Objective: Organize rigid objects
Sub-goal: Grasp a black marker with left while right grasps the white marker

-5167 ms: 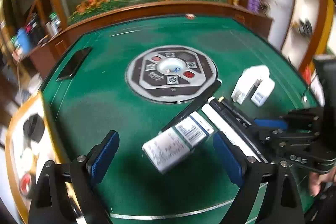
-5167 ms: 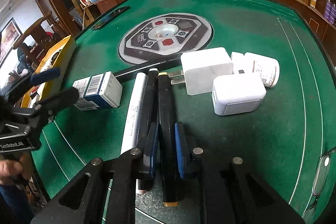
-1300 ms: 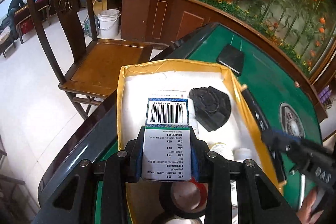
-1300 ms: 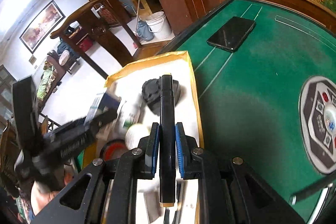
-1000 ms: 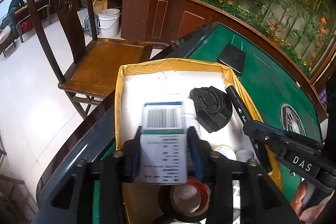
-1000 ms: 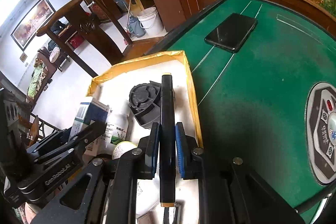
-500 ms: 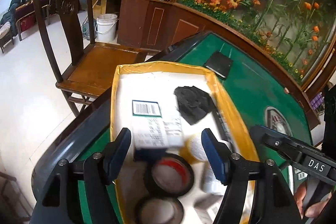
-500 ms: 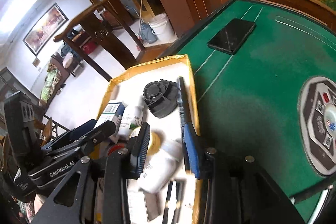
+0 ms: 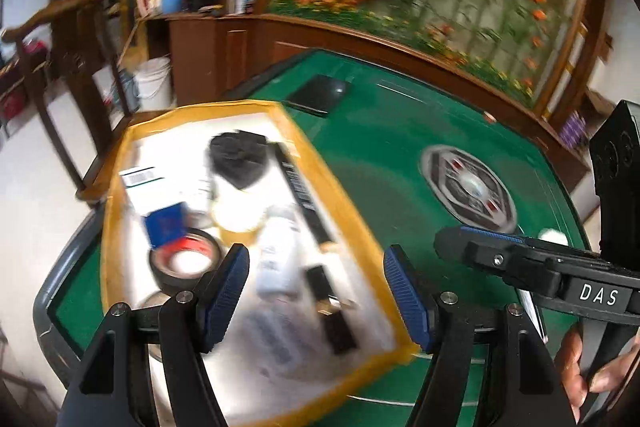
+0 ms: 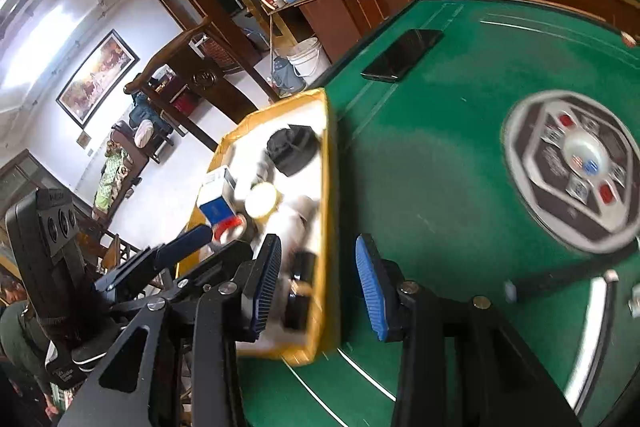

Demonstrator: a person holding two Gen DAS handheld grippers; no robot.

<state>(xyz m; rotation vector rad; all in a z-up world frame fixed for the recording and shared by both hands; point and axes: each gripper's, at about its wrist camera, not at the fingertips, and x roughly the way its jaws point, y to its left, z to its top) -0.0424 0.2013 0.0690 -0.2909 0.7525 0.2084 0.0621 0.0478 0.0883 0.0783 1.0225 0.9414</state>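
A yellow-rimmed box [image 9: 334, 195] with a white floor sits on the green table's corner. In it lie a white and blue carton [image 9: 152, 195], a black marker [image 9: 300, 191], a black round piece [image 9: 238, 159], a tape roll [image 9: 184, 263] and a white bottle [image 9: 276, 259]. My left gripper [image 9: 316, 291] hovers open above the box's near end, holding nothing. In the right wrist view the box [image 10: 326, 163] is to the left. My right gripper [image 10: 318, 285] hangs over its right rim, jaws opening, nothing between them. Each gripper shows in the other's view: right [image 9: 500, 255], left [image 10: 180, 247].
A black phone [image 9: 320, 93] lies on the felt beyond the box. The table's round control panel [image 10: 572, 171] is at the centre. A blurred white stick [image 10: 596, 331] lies near the right edge. A wooden chair [image 9: 60, 39] stands beside the table's corner.
My left gripper let the carton drop into the box and opened wide. My right gripper released the black marker into the box. Both have pulled back and risen a little.
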